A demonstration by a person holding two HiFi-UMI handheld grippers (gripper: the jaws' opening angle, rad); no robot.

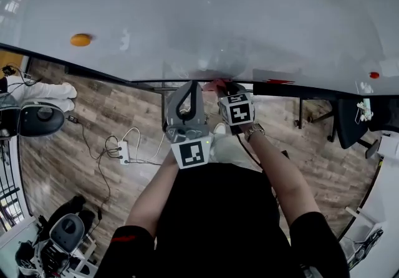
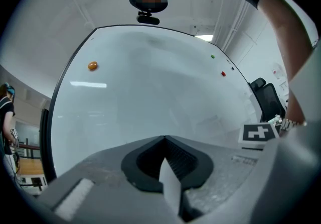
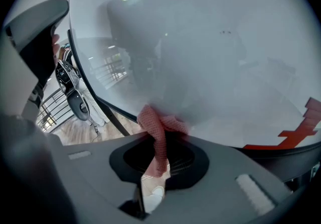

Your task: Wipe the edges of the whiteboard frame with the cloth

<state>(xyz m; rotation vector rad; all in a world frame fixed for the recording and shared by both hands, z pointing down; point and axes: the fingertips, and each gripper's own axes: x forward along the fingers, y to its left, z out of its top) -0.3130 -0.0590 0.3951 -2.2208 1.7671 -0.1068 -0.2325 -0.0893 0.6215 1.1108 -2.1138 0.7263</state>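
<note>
Cloth (image 3: 156, 130) sits pinched in right tongs (image 3: 161, 137) against whiteboard frame (image 3: 108, 108); left tongs (image 2: 163, 138) closed, empty.

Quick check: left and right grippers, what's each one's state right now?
Left gripper: jaws closed, holding nothing.
Right gripper: jaws closed on the pink knitted cloth.

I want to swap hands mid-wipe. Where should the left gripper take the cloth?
Probably the bunched end of the cloth poking past the right gripper's fingers against the whiteboard frame, coming in from the left gripper's side. The tail hangs enclosed between the fingers.
</note>
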